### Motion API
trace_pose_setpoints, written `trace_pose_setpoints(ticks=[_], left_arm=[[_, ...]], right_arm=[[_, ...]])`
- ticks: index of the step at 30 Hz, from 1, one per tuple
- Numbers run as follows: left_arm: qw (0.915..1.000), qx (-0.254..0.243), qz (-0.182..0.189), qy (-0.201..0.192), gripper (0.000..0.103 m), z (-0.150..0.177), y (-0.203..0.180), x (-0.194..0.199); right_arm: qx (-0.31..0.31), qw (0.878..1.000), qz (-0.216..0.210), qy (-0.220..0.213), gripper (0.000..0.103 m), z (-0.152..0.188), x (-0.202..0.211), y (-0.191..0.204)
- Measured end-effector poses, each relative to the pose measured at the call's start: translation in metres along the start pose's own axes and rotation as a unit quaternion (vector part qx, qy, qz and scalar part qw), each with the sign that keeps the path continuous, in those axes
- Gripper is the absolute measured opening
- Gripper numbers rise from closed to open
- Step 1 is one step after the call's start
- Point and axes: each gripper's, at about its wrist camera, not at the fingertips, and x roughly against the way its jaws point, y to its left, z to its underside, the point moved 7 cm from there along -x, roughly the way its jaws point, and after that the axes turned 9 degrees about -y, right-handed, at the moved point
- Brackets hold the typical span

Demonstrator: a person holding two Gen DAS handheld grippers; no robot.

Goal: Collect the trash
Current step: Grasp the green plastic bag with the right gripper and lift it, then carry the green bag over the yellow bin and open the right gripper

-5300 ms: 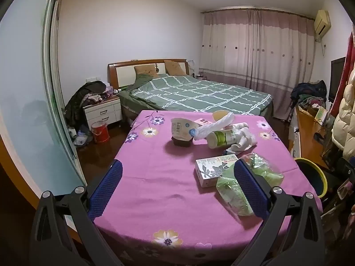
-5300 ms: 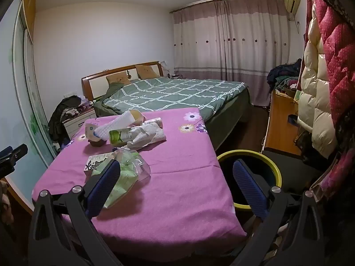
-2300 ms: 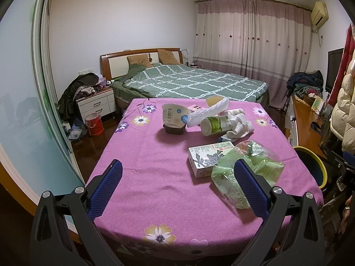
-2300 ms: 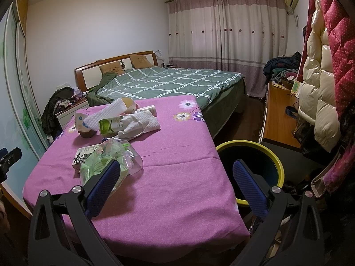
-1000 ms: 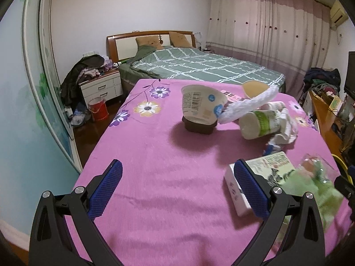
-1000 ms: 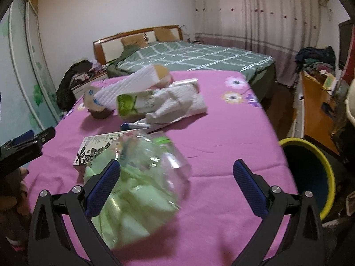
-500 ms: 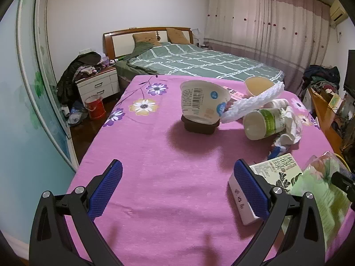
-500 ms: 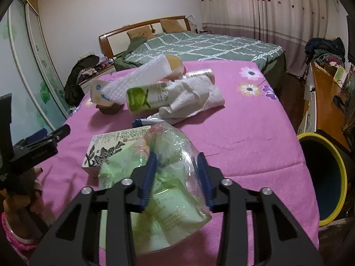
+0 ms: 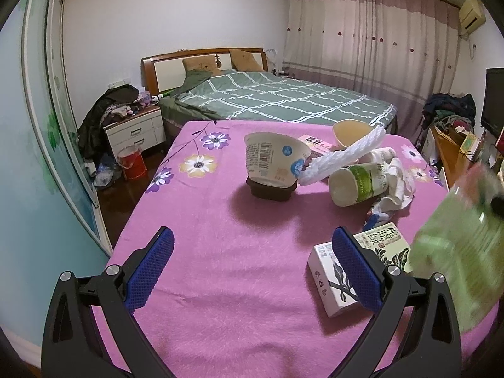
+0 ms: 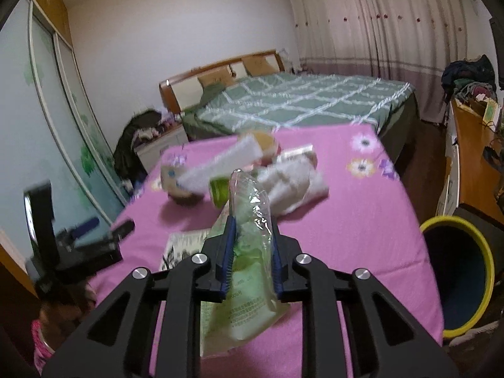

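So the right gripper [image 10: 251, 245] has its jaws closing on the green plastic bag [image 10: 249, 271], held above the tabletop's [image 9: 220, 220] near right corner; the left gripper's [image 9: 252, 264] jaws gape wide, holding nothing.

This is a lived-in bedroom in a home. A double bed with a wooden headboard and green checked cover [image 9: 283, 100] stands against the far wall, a white bedside cabinet heaped with dark clothes [image 9: 135, 130] just beside it. Long pinkish curtains [image 9: 371, 63] cover the window, with an air conditioner [image 9: 471, 15] mounted high beside them. Nearer, a table under a purple flowered cloth [image 9: 220, 252] stands near a sliding frosted-glass wardrobe door [image 9: 41, 126].
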Motion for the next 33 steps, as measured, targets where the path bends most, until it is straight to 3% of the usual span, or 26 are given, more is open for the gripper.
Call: trace_pose_setpoints(ticks=[6, 13, 23, 29, 33], left_arm=[[0.9999, -0.008, 0.009, 0.003, 0.099, 0.0, -0.01, 0.002], [0.9993, -0.022, 0.029, 0.005, 0.099, 0.001, -0.031, 0.004], [0.9974, -0.045, 0.053, 0.019, 0.099, 0.009, -0.072, 0.0], [0.9963, -0.055, 0.06, 0.026, 0.099, 0.012, -0.089, -0.003], [0.9957, -0.061, 0.062, 0.033, 0.099, 0.017, -0.096, -0.004]], right_arm=[[-0.01, 0.999, 0.032, -0.041, 0.02, -0.032, 0.015, -0.027], [-0.033, 0.985, 0.154, -0.071, 0.02, -0.046, 0.03, -0.111], [-0.089, 0.951, 0.295, -0.035, 0.021, -0.005, 0.03, -0.247], [-0.116, 0.935, 0.335, -0.01, 0.021, 0.028, 0.026, -0.301], [-0.137, 0.931, 0.337, 0.004, 0.021, 0.044, 0.018, -0.321]])
